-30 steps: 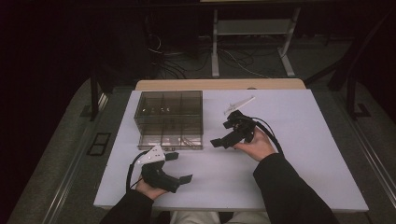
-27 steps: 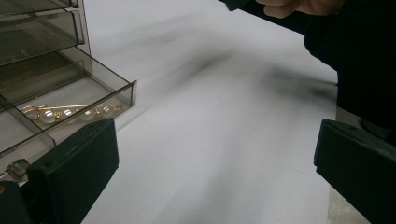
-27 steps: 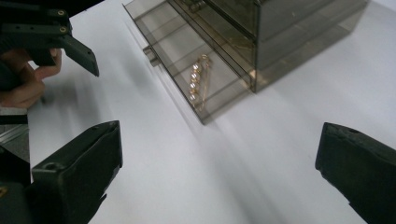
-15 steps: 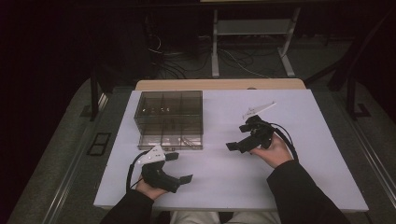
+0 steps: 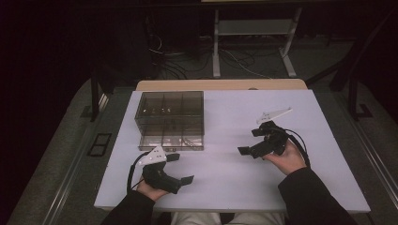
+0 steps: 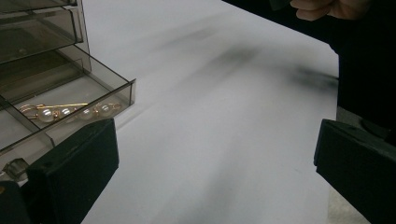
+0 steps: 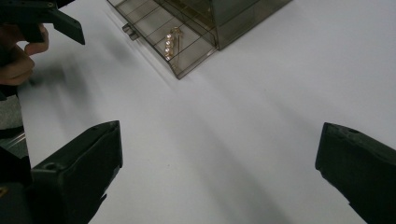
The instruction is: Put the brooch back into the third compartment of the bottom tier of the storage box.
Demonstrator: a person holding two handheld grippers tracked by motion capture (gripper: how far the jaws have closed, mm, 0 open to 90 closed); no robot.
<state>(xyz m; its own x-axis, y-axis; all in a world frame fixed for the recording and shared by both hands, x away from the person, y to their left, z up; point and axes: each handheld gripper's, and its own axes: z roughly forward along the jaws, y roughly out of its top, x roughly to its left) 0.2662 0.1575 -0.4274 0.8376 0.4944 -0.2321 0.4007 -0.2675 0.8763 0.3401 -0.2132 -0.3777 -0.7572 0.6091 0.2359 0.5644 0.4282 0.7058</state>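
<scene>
- The pearl clip [image 6: 70, 112] lay in the pulled-out drawer [image 7: 180, 46] of the smoked organizer box [image 5: 170, 119], in the drawer's compartment nearest the open tabletop [image 5: 225, 178]; its long axis ran along the drawer's front wall.
- Your left tool [image 5: 180, 169] sat just in front of that box, at the near-left corner of the drawer; its jaws stood wide apart and held nothing; from it the clip lay just ahead and a little to the left, close past the left jaw.
- Your right tool [image 5: 253, 142] hung well to the right of the box, over bare tabletop; it too was released, jaws spread and empty; from it the clip lay far ahead, across open white surface.
- So the left tool was plainly the nearer one; judged from that, a short reach forward into the drawer, jaws turned across the clip's long axis, would be the move; the drawer's front wall stood between tool and clip, so you would need to come in from above.
</scene>
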